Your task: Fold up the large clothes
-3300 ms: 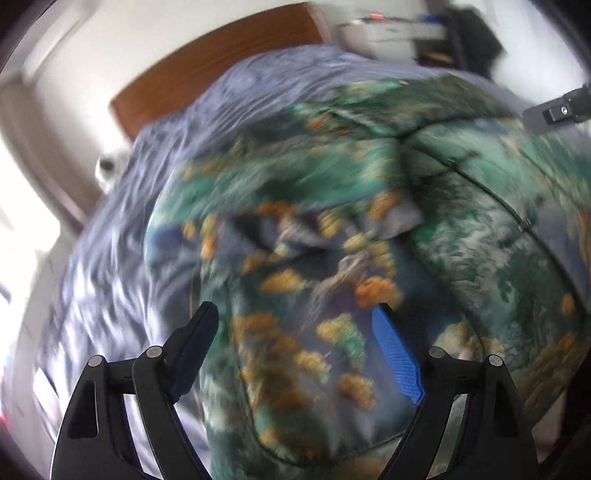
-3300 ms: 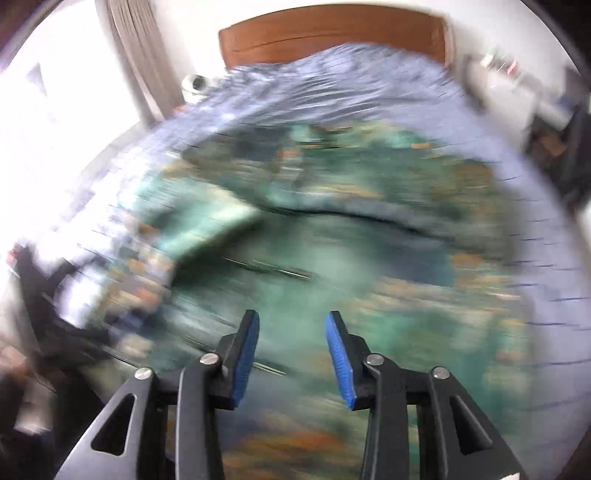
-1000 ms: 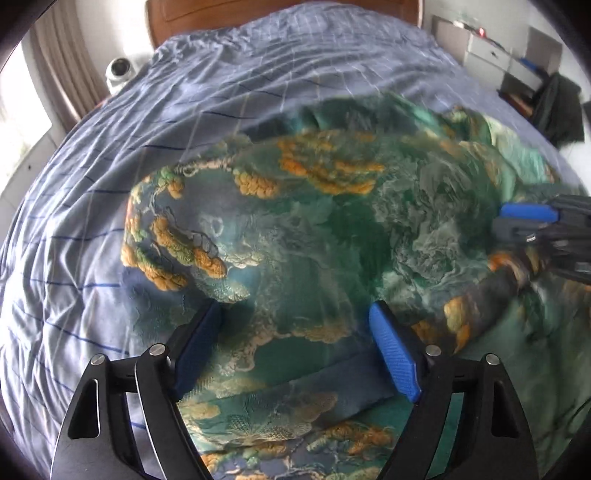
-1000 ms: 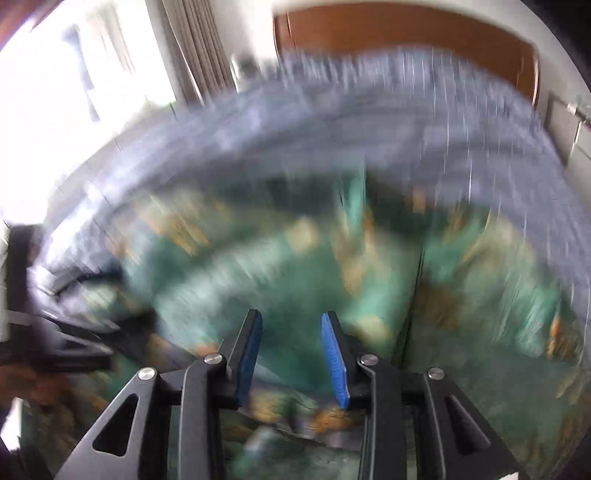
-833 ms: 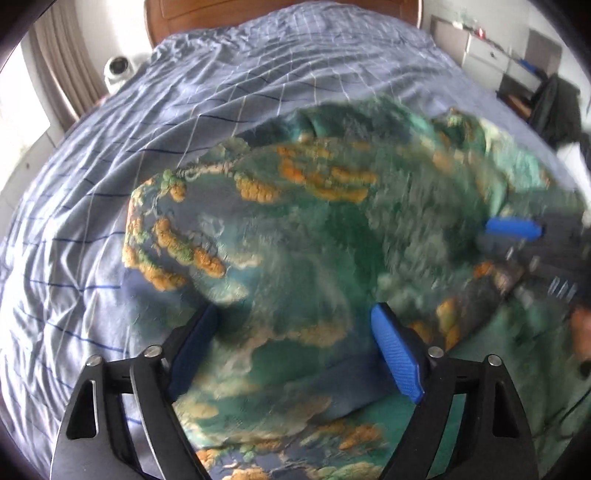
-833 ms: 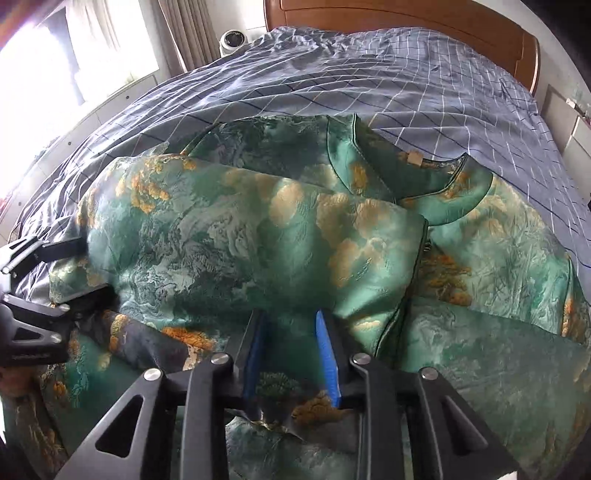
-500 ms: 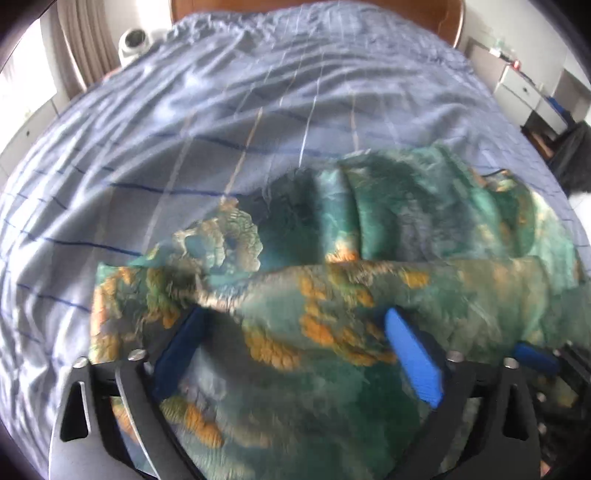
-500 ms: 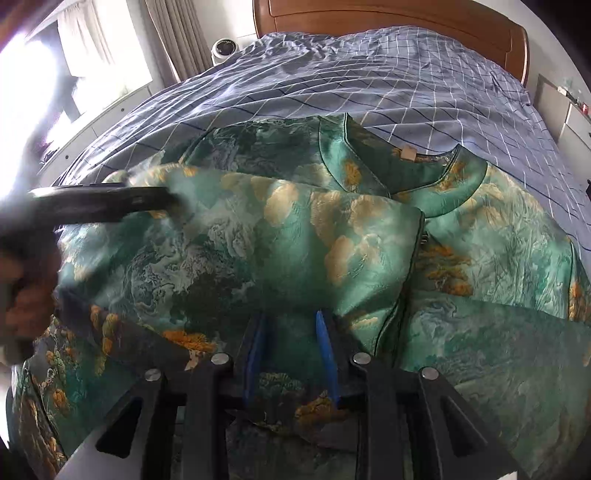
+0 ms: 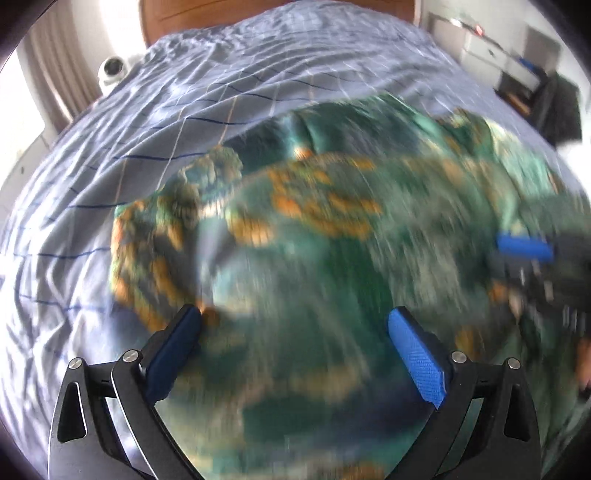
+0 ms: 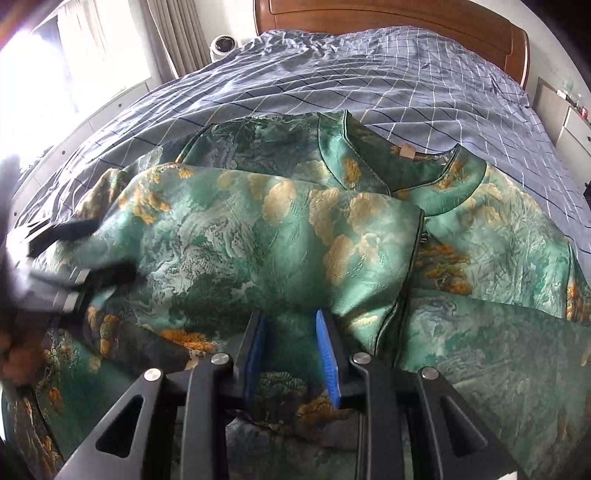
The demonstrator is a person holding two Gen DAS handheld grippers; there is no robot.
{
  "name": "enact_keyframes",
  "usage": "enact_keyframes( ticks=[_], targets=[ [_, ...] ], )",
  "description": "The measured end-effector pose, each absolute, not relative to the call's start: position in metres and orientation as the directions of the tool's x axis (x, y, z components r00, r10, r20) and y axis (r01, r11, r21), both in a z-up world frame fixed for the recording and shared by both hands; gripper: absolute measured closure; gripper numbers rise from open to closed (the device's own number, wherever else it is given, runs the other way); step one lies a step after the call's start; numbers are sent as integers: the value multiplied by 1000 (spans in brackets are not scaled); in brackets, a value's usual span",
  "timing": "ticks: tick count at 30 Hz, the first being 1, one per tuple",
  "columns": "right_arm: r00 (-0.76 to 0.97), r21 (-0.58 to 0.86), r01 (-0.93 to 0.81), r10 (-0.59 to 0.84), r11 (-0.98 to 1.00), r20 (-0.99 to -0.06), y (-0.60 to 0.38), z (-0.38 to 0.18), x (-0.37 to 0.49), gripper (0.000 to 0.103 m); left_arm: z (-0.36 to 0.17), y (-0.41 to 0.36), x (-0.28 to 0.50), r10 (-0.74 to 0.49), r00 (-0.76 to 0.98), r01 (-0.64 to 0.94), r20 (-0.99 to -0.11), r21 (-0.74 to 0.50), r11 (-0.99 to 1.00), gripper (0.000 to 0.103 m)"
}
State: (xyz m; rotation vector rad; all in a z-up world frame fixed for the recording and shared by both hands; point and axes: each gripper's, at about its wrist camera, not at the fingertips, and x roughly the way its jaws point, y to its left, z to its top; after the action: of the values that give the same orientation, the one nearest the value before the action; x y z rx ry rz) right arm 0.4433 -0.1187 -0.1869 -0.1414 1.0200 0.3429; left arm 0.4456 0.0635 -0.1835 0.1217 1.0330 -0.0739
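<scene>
A green brocade garment (image 10: 258, 240) with gold cloud patterns lies on the bed, one side folded over its middle and its collar (image 10: 406, 173) toward the headboard. My right gripper (image 10: 291, 350) is shut on the near edge of that folded layer, with cloth pinched between its blue pads. It also shows at the right of the left wrist view as the right gripper (image 9: 524, 251). My left gripper (image 9: 295, 332) hovers open over the blurred garment (image 9: 332, 221), its pads wide apart and pressing nothing. In the right wrist view the left gripper (image 10: 74, 258) is a blur at the garment's left edge.
A blue-grey checked bedsheet (image 10: 369, 74) covers the bed up to a wooden headboard (image 10: 388, 18). A white round device (image 10: 221, 44) and curtains (image 10: 177, 37) stand at the far left. Cabinets (image 9: 480, 40) and a dark hanging cloth (image 9: 557, 107) are on the right. A hand (image 10: 18, 354) holds the left gripper.
The left gripper swung up over the bed and came back down to the garment's left edge. The right gripper has stayed clamped on the fold.
</scene>
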Motion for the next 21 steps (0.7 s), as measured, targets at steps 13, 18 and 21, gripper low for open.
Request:
enact_keyframes(
  ticks=[13,18,21],
  targets=[
    [553,-43,-320,150,946,-820,-134,-124,328,47,-151,53,263,-156,543,242,-825,-24,970,3],
    [586,-97,-309,109,946,-803,-163,-125,250,47,-158,41,222,-146,552,242,-821,-9,970,3],
    [602,-117,-259,65,959,-796,-182,-132,211,47,-164,36,206,-153,541,242,-827,-21,970,3]
  ],
)
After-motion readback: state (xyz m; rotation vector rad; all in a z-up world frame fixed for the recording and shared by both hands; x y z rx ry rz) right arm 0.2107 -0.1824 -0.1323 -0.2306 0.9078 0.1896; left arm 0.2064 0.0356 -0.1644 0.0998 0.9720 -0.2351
